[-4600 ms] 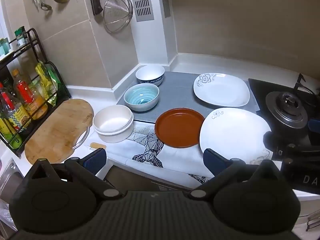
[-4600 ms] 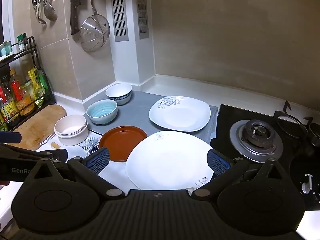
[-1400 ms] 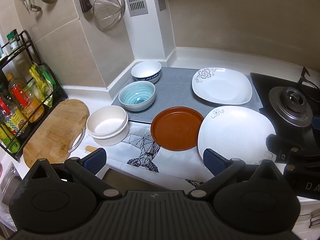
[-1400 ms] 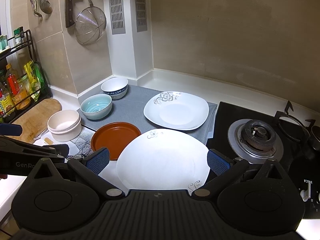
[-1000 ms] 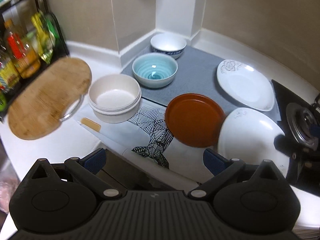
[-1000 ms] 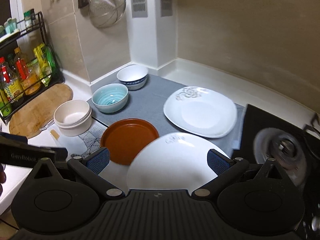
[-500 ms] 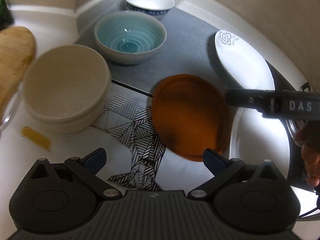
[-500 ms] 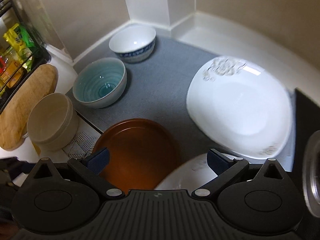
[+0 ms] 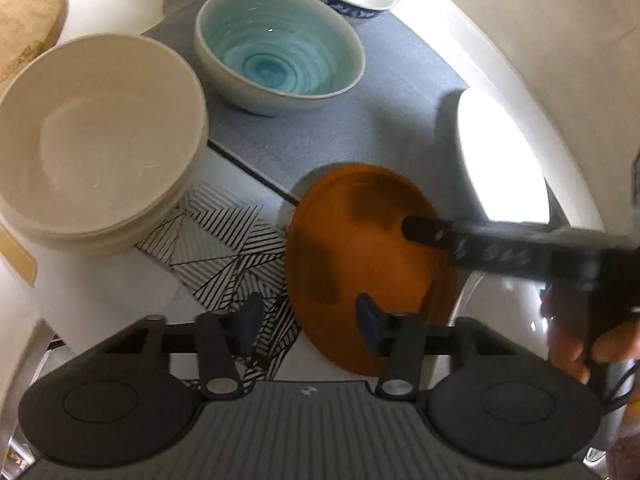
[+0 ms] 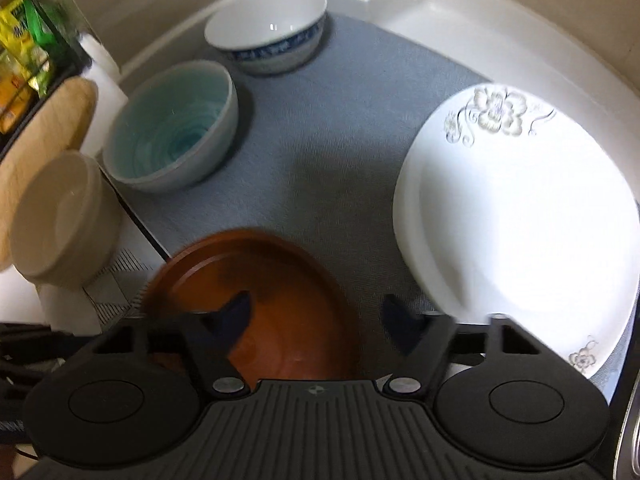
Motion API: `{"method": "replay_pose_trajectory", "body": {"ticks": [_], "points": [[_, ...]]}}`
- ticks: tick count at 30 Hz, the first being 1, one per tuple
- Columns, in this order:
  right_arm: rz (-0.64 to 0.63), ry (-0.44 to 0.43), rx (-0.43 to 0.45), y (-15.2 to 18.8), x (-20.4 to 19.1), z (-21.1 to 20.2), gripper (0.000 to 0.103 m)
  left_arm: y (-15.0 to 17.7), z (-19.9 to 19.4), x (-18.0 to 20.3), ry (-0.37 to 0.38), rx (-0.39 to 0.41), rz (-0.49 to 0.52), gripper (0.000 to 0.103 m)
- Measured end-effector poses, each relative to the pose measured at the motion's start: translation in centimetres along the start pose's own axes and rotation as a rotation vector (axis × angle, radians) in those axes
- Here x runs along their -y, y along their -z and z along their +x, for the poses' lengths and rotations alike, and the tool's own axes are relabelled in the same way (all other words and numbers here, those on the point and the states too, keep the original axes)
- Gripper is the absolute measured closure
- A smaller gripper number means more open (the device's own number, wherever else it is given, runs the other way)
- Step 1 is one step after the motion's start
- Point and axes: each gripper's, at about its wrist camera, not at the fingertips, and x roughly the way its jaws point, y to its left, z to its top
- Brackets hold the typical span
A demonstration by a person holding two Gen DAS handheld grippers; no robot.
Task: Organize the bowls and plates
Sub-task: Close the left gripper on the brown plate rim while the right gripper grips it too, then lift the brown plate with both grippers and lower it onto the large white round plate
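Observation:
A brown round plate (image 9: 360, 264) (image 10: 256, 280) lies half on the grey mat (image 10: 328, 140), half on a striped cloth (image 9: 224, 240). My left gripper (image 9: 308, 314) points down over its left rim, one finger above the plate and one outside it; the jaws are closing and do not touch it. My right gripper (image 10: 316, 314) straddles the plate's right rim the same way, jaws closing, pads clear of the rim. From the left wrist view the right gripper (image 9: 412, 226) reaches in over the plate. A flowered white plate (image 10: 520, 216) lies to the right.
A teal bowl (image 9: 280, 52) (image 10: 172, 128), a blue-patterned white bowl (image 10: 268, 32) and a cream bowl (image 9: 96, 140) (image 10: 60, 216) stand to the left and behind. A second white plate (image 9: 508, 320) touches the brown plate's right side. A wooden board (image 10: 44, 136) and a bottle rack (image 10: 24, 56) are at far left.
Both grippers have dropped and tilted down toward the brown plate, one at each side. Their jaws have narrowed from wide open. The dishes have not moved.

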Motion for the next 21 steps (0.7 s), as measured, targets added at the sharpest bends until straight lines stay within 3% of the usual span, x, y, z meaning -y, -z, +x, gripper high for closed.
{"method": "replay_pose_trajectory", "body": {"ticks": [1,5,7,10,21], "points": [[-0.003,-0.005,-0.020,0.1,0.0,0.4,0.052,-0.1,0.3,0.1,0.005,-0.003,-0.001,0.060],[-0.116,0.036,0.011,0.9,-0.8,0.6,0.063,-0.5,1.0,0.5,-0.032,-0.008,-0.004,0.073],[-0.160,0.079,0.040,1.3,-1.2,0.4,0.070,-0.7,1.0,0.5,-0.058,-0.003,-0.011,0.085],[-0.166,0.116,0.066,1.3,-1.2,0.1,0.093,-0.6,0.7,0.5,-0.101,0.022,0.011,0.092],[-0.158,0.093,0.197,0.8,-2.2,-4.4,0.093,-0.2,-4.0,0.6,-0.069,0.106,0.023,0.093]]}}
